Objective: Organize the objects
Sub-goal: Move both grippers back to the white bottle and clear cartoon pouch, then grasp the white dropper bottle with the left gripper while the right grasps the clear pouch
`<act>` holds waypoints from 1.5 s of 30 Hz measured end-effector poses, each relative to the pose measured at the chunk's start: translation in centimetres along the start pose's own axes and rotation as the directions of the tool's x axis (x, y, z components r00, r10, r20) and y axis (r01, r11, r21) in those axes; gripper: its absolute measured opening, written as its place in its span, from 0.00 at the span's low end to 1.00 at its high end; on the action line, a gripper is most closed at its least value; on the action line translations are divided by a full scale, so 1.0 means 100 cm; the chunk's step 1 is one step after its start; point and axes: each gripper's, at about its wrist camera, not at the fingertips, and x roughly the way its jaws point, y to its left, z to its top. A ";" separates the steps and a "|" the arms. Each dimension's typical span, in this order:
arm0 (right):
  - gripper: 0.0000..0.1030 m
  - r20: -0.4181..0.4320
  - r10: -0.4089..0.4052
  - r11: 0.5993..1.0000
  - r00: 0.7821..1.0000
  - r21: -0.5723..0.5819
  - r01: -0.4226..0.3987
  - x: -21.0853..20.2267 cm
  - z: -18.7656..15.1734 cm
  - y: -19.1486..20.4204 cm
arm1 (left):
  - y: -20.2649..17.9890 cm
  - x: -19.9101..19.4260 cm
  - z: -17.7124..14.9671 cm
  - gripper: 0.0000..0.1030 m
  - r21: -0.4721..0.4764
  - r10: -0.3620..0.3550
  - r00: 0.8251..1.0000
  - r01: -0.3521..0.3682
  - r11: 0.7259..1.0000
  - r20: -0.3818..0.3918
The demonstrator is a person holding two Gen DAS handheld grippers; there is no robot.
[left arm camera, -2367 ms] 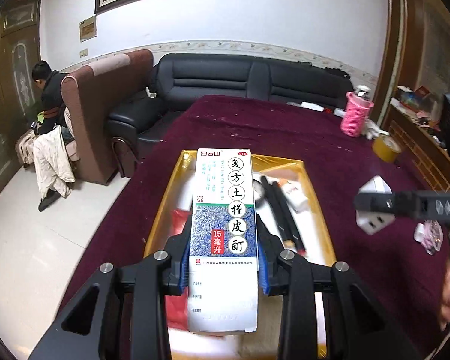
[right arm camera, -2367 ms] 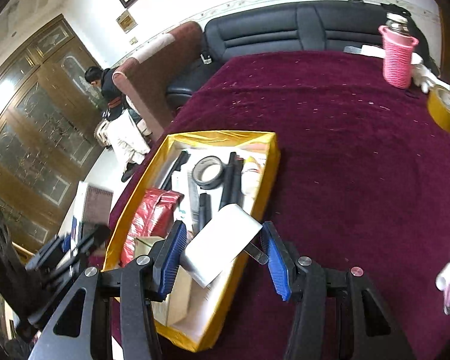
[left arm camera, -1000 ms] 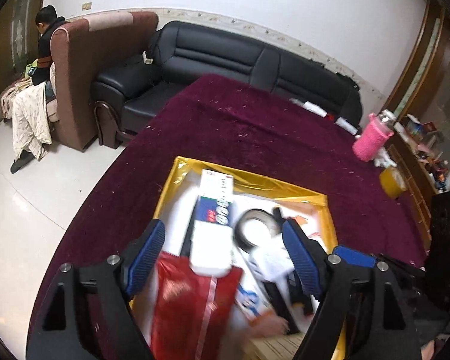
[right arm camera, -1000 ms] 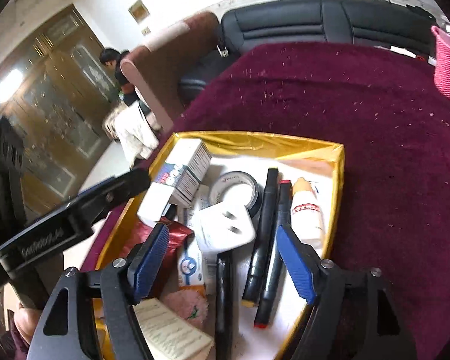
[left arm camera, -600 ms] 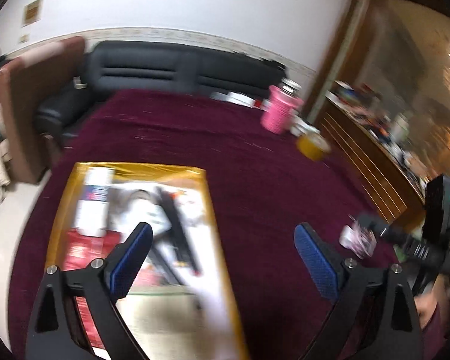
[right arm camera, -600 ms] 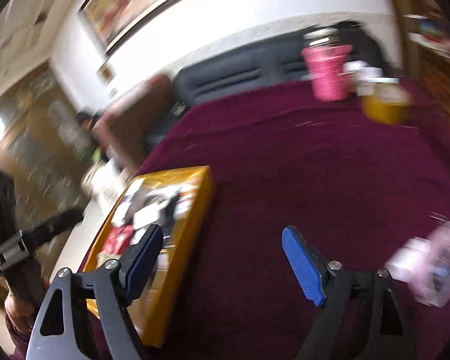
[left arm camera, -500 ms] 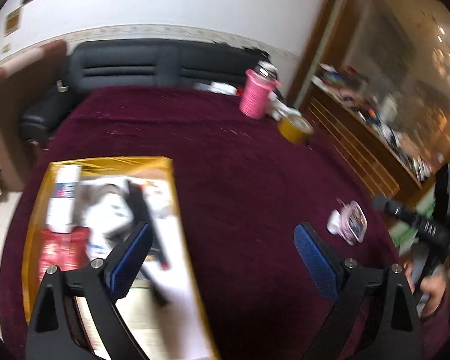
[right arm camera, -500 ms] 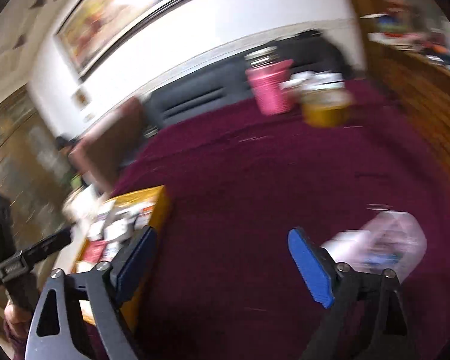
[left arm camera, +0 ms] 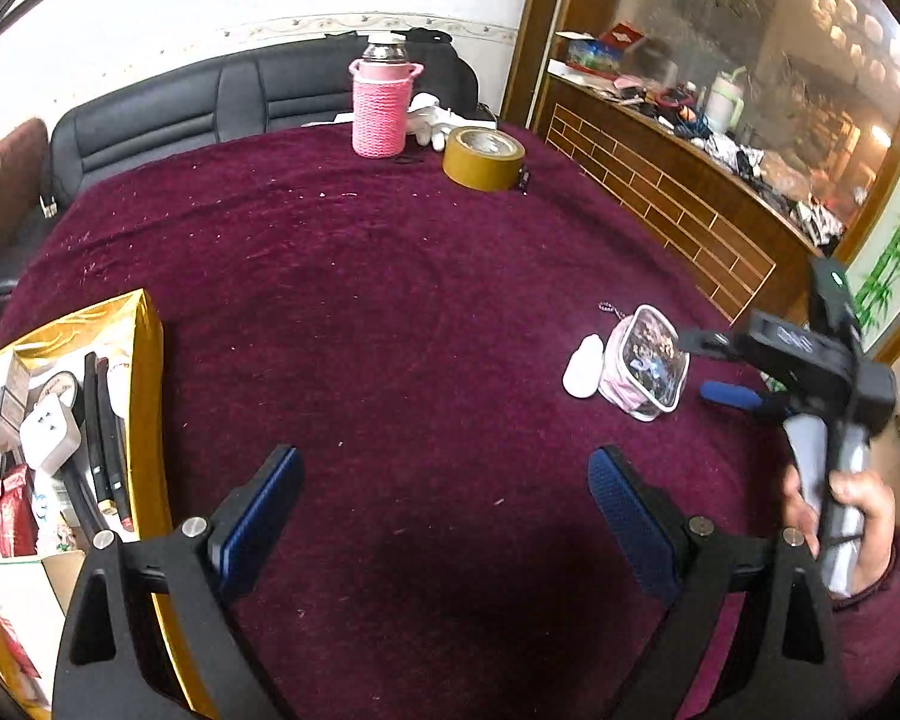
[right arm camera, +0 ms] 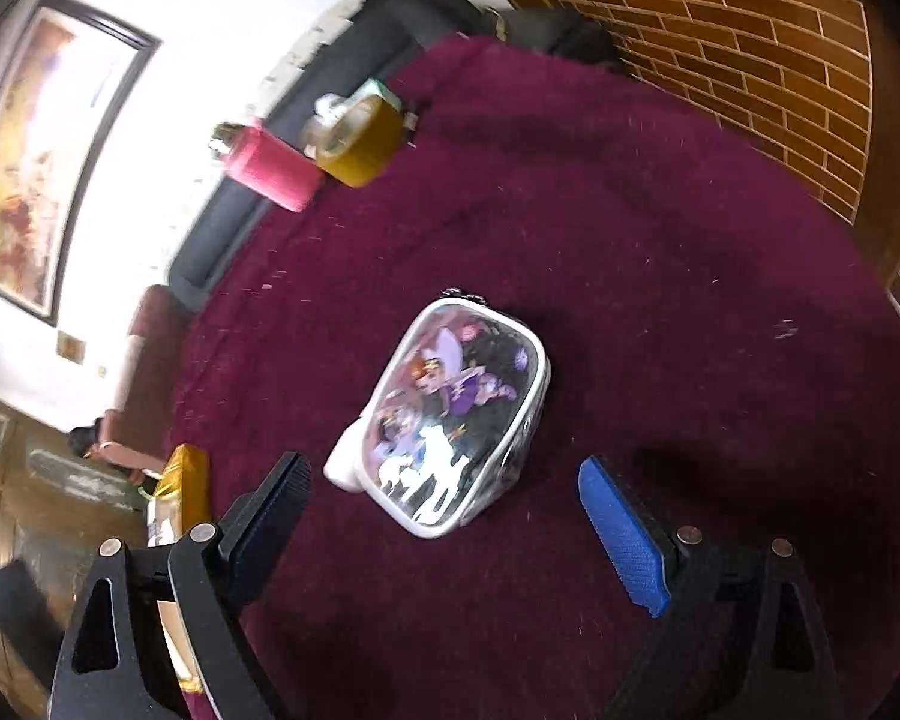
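Note:
A clear cartoon-print pouch (right arm camera: 456, 420) lies on the maroon tablecloth with a small white object (right arm camera: 341, 461) against its left side. My right gripper (right arm camera: 441, 507) is open and empty, its jaws wide on either side of the pouch's near end, not touching it. In the left wrist view the pouch (left arm camera: 645, 363) and the white object (left arm camera: 583, 359) lie at the right, with the right gripper (left arm camera: 714, 366) just behind them. My left gripper (left arm camera: 441, 507) is open and empty over bare cloth. The gold box (left arm camera: 147, 372) holding several items sits at the left.
A pink knit-covered bottle (left arm camera: 380, 105) and a roll of brown tape (left arm camera: 482, 157) stand at the table's far side. A black sofa (left arm camera: 168, 114) is behind the table. A brick-pattern wooden counter (left arm camera: 678, 198) runs along the right.
Both grippers let go of their items into the gold box and swung right. The right gripper now hovers around the pouch; the left gripper points at bare cloth.

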 end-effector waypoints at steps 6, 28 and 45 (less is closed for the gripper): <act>0.92 -0.037 -0.063 0.997 0.997 -0.035 0.062 0.041 0.014 0.026 | -0.002 0.008 -0.001 0.92 0.015 0.022 1.000 -0.022 1.000 -0.018; 0.62 0.031 0.022 0.990 0.999 -0.144 -0.017 0.024 0.024 -0.014 | -0.055 0.166 0.086 0.92 0.497 0.173 0.983 -0.178 0.849 0.056; 0.77 0.048 0.181 0.980 0.982 -0.095 -0.176 0.029 0.029 -0.022 | -0.075 0.194 0.084 0.19 0.422 0.058 0.990 0.000 0.907 -0.126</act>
